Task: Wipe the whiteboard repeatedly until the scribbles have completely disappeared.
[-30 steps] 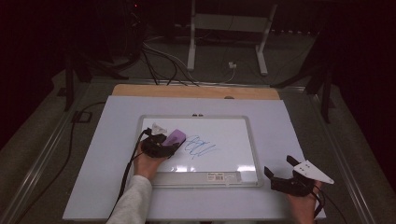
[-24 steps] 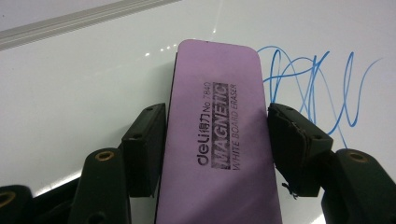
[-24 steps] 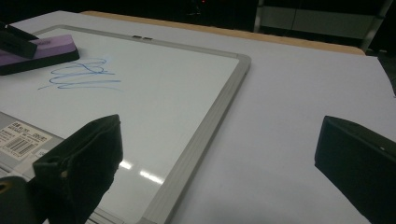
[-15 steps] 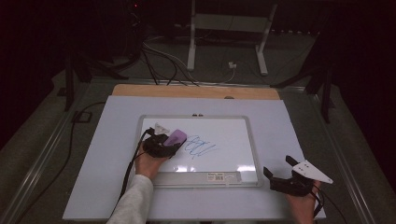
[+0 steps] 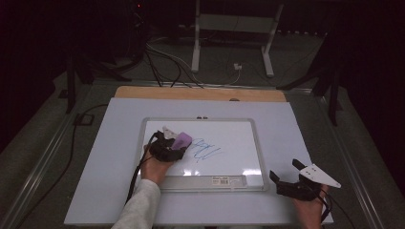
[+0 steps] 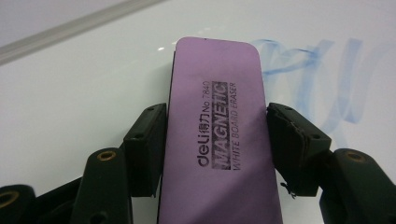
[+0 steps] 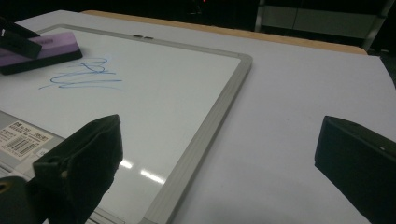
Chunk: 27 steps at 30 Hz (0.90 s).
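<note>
Looked like a lab or recording studio, not a home. Dark room w/ black surroundings on all sides, light falling on the work area alone. Bare white table top (image 5: 305, 124) w/ a wooden strip (image 5: 200, 93) along the far edge, flanked by metal rails (image 5: 43, 157). Behind it, a white metal stand (image 5: 234, 43) on a grey floor, loose cables (image 5: 162, 57) trailing across & a small red indicator light (image 5: 139, 5) glowing in the dark. On the table, a framed whiteboard (image 5: 239, 143) w/ blue scribble (image 5: 205, 149) & barcode sticker (image 5: 227, 180). No furniture or décor of a lived-in sort; test-bench feel throughout.
</note>
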Available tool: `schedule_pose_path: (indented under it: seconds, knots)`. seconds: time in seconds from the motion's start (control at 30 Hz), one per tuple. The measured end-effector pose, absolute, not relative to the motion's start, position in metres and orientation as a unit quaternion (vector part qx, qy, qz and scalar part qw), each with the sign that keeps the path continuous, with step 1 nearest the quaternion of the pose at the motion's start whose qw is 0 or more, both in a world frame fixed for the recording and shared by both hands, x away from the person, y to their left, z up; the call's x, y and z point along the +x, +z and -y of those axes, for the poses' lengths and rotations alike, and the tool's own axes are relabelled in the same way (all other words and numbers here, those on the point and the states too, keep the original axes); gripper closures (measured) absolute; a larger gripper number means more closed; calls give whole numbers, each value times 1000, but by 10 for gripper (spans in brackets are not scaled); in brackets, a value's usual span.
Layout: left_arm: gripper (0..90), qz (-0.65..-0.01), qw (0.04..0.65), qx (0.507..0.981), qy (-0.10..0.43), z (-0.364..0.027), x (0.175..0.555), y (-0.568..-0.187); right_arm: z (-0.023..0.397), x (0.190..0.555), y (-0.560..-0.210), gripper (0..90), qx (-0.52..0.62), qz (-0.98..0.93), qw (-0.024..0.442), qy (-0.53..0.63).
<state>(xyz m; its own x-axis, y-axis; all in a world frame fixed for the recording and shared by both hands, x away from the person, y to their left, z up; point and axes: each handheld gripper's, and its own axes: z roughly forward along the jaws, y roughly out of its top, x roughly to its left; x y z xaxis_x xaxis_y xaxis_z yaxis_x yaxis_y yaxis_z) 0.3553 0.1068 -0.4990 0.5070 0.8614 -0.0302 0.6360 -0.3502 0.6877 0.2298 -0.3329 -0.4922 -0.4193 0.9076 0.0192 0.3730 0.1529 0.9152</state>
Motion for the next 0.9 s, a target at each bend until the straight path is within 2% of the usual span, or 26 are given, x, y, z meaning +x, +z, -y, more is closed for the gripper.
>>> schedule_pose_path:
  seconds: [0.17,0.47,0.57,0.9]
  knots:
    - [418,-484,327,794,170,-114,359,-499,334,231,-493,12,457,-702,287,465]
    - [418,-405,337,838,142,-75,331,-498,332,230,-492,12,455,-704,287,464]
    - [418,-389,330,847,148,-69,327,-496,332,230,-492,12,456,-704,286,464]
    - [419,-472,314,806,170,-94,355,-497,334,230,-492,12,456,-702,287,465]
